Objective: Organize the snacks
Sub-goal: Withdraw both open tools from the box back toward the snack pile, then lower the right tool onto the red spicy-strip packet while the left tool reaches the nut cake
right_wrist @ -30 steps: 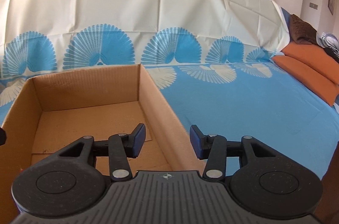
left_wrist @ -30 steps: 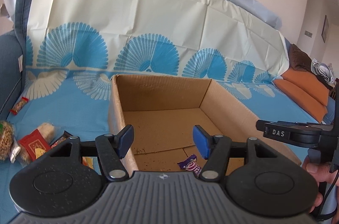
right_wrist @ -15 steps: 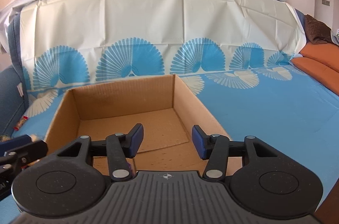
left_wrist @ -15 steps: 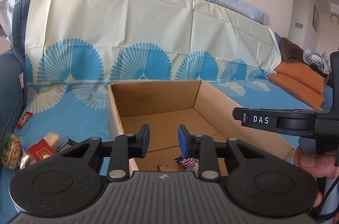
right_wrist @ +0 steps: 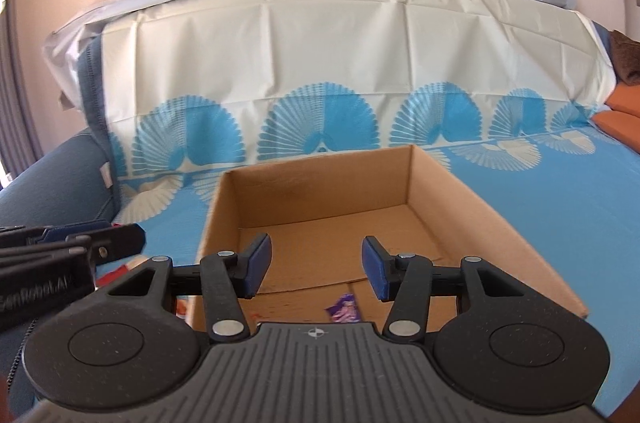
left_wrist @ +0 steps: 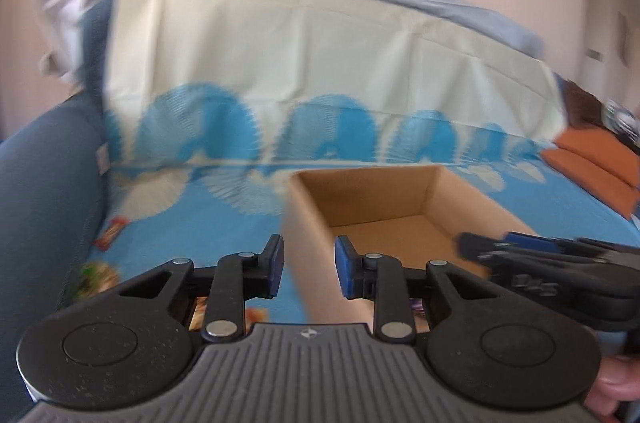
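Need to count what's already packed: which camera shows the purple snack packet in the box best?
Right wrist: the purple packet lies in plain view on the cardboard box floor. Left wrist shows only a blurred sliver behind its own finger linkage.

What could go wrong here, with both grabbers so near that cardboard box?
The left gripper is open with the box wall right ahead, roughly between its fingers; pushing on could shove the box. The right gripper sits close beside the other gripper, so the two might knock together. Only one purple snack shows inside the box, and the remaining snacks lie off to the left and are blurred, so a reach for them might miss.
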{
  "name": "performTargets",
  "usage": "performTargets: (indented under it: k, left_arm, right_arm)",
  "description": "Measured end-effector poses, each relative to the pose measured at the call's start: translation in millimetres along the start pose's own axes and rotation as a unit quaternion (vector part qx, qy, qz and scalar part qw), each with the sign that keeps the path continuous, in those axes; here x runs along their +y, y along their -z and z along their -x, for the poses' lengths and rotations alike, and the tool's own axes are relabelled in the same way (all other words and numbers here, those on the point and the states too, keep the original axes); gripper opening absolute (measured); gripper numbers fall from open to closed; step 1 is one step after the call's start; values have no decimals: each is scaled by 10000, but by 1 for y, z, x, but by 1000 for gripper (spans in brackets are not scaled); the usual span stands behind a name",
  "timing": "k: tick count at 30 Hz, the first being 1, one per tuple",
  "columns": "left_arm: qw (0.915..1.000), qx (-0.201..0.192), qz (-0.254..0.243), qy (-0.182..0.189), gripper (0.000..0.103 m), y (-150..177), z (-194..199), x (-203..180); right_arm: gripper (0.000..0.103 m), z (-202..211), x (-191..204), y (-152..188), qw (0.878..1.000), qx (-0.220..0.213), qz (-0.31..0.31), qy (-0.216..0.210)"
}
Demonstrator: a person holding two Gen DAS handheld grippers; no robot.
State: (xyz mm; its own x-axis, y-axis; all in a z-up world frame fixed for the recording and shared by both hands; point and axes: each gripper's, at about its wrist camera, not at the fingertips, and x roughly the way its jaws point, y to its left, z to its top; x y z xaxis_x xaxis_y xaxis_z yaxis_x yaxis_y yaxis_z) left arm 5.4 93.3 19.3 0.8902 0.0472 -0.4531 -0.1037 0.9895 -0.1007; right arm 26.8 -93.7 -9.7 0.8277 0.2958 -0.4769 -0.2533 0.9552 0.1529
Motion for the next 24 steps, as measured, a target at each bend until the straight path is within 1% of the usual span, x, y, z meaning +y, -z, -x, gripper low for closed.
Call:
performTargets:
  k: [2,4,6,7,9,12,15,17,21,23,24]
  left_arm:
    - [9984,-23,502,-273,31,-2,4,30]
    - [9953,-94,870,-414,31,-5,11,54]
    - [9912,-26,1208,-545,31,-5,13,76]
    - [9895,44,1301,-628,31,-5,13,84]
    - [9875,160,1360,-787,31,-5,11,96]
    - [9866,247,1310,-944,31,-4,12,107]
    - [9853,321,1321,-1033,31,-3,11,117]
    - [9833,367,1403,-1098,31,-1,11,126]
    - [9769,483,1698,-1206,31,4,8,146]
    - [9726,547,1892,-1235,31,6,7,156]
    - [9703,591,1996,-1229,31,8,7,161]
  right_arm:
    - [52,2,11,0,9999,-49,13,-152]
    - [50,3,25,2,9996,-94,83,-271]
    - [49,2,40,4,9988,-68,159,-467]
    - [48,2,48,6,9981,-55,198,-577]
    - [46,2,63,8,9964,-30,280,-801]
    - [41,3,86,14,9924,21,411,-1155]
    - [38,1,107,21,9882,163,523,-1433]
    - [38,-2,119,28,9852,306,636,-1559]
    - [38,-17,135,44,9798,785,846,-1636]
    - [42,-29,140,54,9766,1109,939,-1588]
    - [48,-33,140,59,9754,1216,957,-1569]
